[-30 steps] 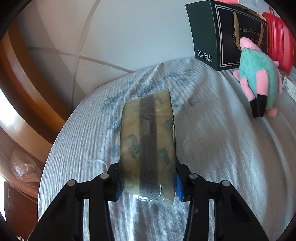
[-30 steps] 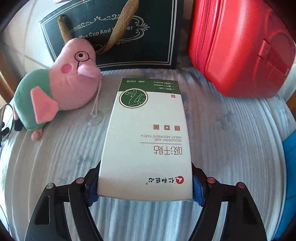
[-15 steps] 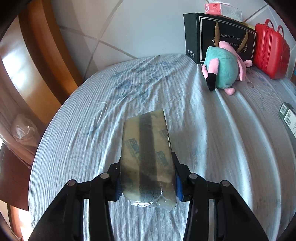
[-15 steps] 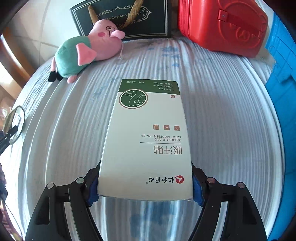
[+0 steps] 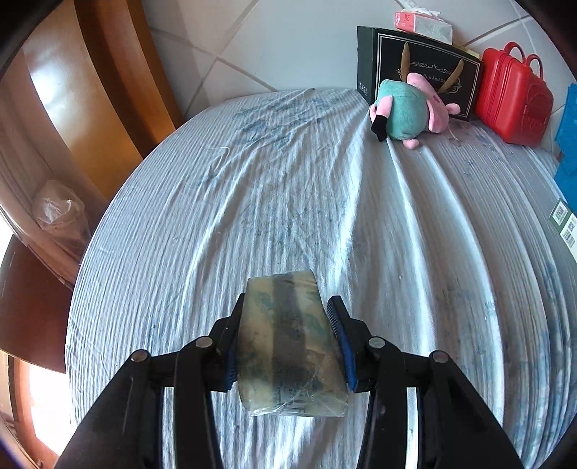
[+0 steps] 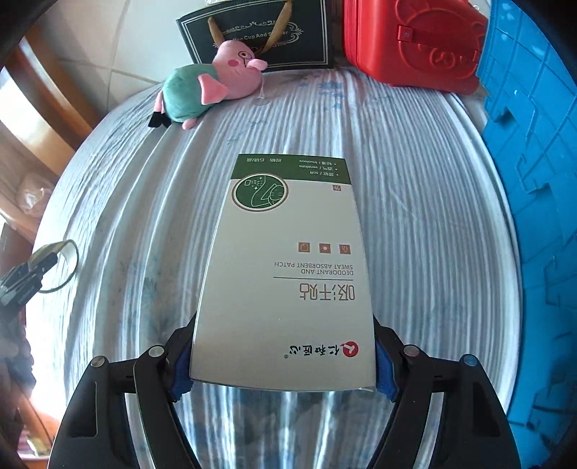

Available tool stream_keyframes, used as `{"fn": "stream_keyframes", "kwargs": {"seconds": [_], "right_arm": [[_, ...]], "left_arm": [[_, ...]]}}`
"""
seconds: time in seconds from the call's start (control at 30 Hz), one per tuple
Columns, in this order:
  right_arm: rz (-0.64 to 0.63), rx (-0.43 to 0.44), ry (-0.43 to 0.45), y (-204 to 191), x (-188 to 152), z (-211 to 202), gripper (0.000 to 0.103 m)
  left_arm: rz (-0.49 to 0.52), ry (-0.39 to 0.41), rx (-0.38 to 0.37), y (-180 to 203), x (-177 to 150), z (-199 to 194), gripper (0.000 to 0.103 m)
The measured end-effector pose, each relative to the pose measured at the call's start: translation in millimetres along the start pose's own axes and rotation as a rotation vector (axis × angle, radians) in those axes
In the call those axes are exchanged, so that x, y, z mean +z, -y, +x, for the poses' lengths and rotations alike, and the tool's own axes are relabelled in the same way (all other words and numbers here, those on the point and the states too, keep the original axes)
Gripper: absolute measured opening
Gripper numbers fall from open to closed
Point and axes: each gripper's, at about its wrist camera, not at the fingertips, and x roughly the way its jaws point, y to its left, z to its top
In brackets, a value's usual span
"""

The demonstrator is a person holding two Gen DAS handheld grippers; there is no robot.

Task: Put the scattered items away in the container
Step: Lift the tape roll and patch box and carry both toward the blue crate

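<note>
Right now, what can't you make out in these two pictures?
- Blue crate, right wrist view: cut off by the edge, inside unseen.
- Roll of tape, left wrist view: print blurred, underside hidden.
- Tissue pack atop the dark gift bag: label too small.
- White box: underside hidden.

Black tools (image 5: 286, 342) w/ blue pads (image 5: 340, 342)

Bright daylight from the left, motion-blurred bedsheet (image 5: 288, 202), fisheye-curved dark corners.
</note>
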Motion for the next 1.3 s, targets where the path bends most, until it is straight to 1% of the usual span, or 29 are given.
{"fn": "stream_keyframes", "kwargs": {"seconds": [0.3,0.5,0.73,0.87,1.03,1.3], "right_arm": [[-0.033,0.024,0.015,-9,-19,-52,0.076],[-0.055,0.032,0.028,-16,-34,-81,0.076],[-0.076,0.053,0.046,-25,-49,-105,0.076],[-0.088,0.059,0.066,-30,-58,-116,0.076],[-0.095,0.068,0.074,-33,-68,-124,0.076],[-0.108,0.087,0.105,-34,-71,-144,0.076]], "left_arm": [[0.0,-0.03,0.002,6,-25,-46,0.042],[0.021,-0.039,0.036,17,-39,-79,0.042],[-0.014,-0.05,0.051,18,-49,-114,0.042],[-0.045,-0.048,0.054,15,-50,-132,0.042],[-0.059,-0.019,0.057,14,-43,-155,0.042],[-0.074,0.005,0.054,14,-32,-184,0.042]]}}
